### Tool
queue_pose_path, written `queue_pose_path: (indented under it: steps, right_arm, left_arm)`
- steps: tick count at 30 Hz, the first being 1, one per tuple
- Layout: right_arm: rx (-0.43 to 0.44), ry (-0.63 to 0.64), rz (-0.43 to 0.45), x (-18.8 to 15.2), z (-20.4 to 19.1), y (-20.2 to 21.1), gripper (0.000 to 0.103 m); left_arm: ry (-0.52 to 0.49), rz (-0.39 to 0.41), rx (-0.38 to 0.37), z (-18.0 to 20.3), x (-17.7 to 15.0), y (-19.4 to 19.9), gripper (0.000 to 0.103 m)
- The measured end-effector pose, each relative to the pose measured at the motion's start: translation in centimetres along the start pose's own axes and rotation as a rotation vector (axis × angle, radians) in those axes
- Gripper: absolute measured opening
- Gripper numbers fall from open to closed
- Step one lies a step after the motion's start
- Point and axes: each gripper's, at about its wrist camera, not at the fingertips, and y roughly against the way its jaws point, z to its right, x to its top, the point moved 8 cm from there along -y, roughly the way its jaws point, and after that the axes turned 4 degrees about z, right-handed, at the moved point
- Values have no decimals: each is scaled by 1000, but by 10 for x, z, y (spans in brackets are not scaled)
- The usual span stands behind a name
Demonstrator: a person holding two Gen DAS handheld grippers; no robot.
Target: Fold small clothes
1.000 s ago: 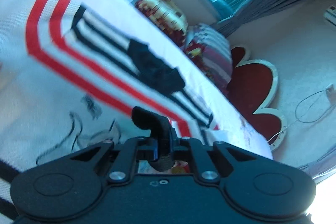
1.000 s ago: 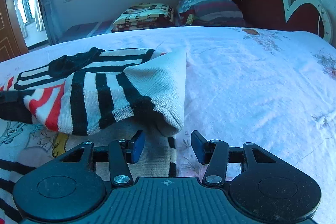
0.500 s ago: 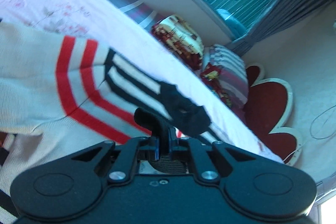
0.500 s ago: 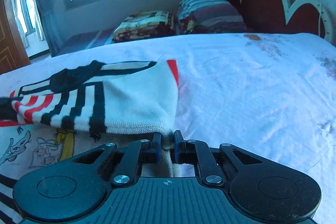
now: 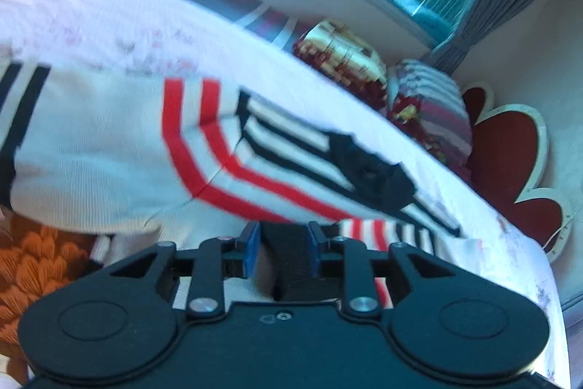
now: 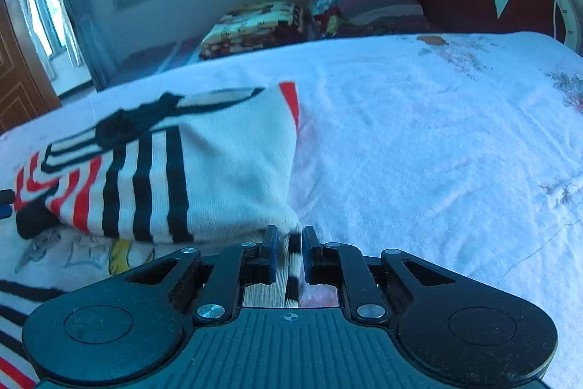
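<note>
On bed (image 6: 437, 133): right tongs (image 6: 289, 256) grip sweater (image 6: 218, 170) hem; left tongs (image 5: 283, 252) opening, black cuff between.

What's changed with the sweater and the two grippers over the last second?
The right gripper closed on the striped sweater at its folded edge and now pinches it. The left gripper, clamped a second ago on a black part of the knit, is opening its jaws, with black fabric between them. The fold looks flatter than before. The sweater remains on the white bedspread, and the pillows have not moved.
</note>
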Motion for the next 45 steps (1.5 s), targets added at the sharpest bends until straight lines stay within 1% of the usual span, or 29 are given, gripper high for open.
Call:
queue_pose_path:
  steps: [1,3,6,8,9,11,12,13,17,20,22,23,24,25,26,27,28,29,30,31,33,35,36,38,39,40,42,44,45]
  right_arm:
    - [-3,0,9,5,-1,-2,12]
    - [4,-2,11,15,-5,-12,12]
    - [17,4,-2,27,-14,-33,12]
    - [29,3,-5,34,-20,-47,12]
    - [28,11,-3,38,-22,-53,12]
    - [22,27,-4,45,-25,-67,12]
    - [16,33,-6,48,-24,-74,12]
    - [6,30,-6,51,-21,-80,12]
    - [12,-39,-24,69,-4,-105,12]
    - [1,-57,-46,81,4,-125,13]
    - [-2,-68,-56,88,8,-135,35]
    - [-6,-75,-62,90,11,-139,63]
    - [-5,-78,-66,92,13,-142,69]
    - [18,-81,-63,92,12,-144,69]
    - [28,-89,-59,92,12,-146,66]
    - [28,-93,-55,91,12,-148,55]
    - [28,-93,-47,92,13,-149,49]
    - [41,-101,-44,94,13,-149,36]
    - [61,-117,-46,95,12,-150,26]
    - [65,-128,-48,97,11,-151,26]
    - [56,-108,-44,100,9,-153,16]
    - [47,-95,-26,103,7,-150,11]
    - [23,-74,-6,103,8,-148,9]
    - [-84,24,11,96,12,-155,9]
    - [-79,35,24,95,12,-154,9]
    - [-84,51,17,95,10,-154,9]
    - [-84,58,16,100,7,-149,9]
    - [-42,36,34,105,4,-133,11]
    - [-11,26,41,105,0,-125,18]
  left_arm:
    - [-21,7,-20,9,1,2,34]
    - [-54,-5,-66,30,-1,-1,41]
    - [-77,-51,-116,57,-14,-17,42]
    - [-93,-83,-111,65,-27,-33,42]
    - [-98,-102,-104,64,-33,-41,42]
    - [-117,-126,-63,54,-43,-53,42]
    - [-118,-125,-61,48,-45,-55,40]
    - [-113,-112,-71,43,-45,-54,36]
    - [-109,-127,-80,37,-43,-54,36]
    - [-115,-118,-79,36,-44,-52,36]
    - [-124,-111,-79,37,-45,-52,37]
    - [-122,-109,-79,36,-45,-51,37]
    - [-118,-110,-77,39,-45,-55,37]
    - [-114,-112,-76,39,-44,-55,36]
    - [-110,-112,-75,39,-44,-55,36]
    - [-104,-112,-74,39,-43,-56,36]
    - [-100,-112,-73,39,-43,-56,36]
    - [-100,-112,-72,39,-43,-56,36]
    - [-102,-112,-70,39,-43,-55,36]
    - [-107,-111,-67,40,-44,-55,36]
    - [-115,-109,-61,40,-44,-55,36]
    - [-124,-107,-58,42,-44,-54,36]
    - [-130,-104,-58,42,-45,-54,37]
    - [-152,-92,-59,42,-46,-55,37]
    - [-161,-89,-58,43,-47,-54,37]
    - [-163,-90,-56,43,-46,-54,37]
    - [-143,-99,-51,43,-44,-53,35]
    - [-120,-106,-49,44,-41,-51,41]
    - [-113,-104,-48,45,-40,-48,47]
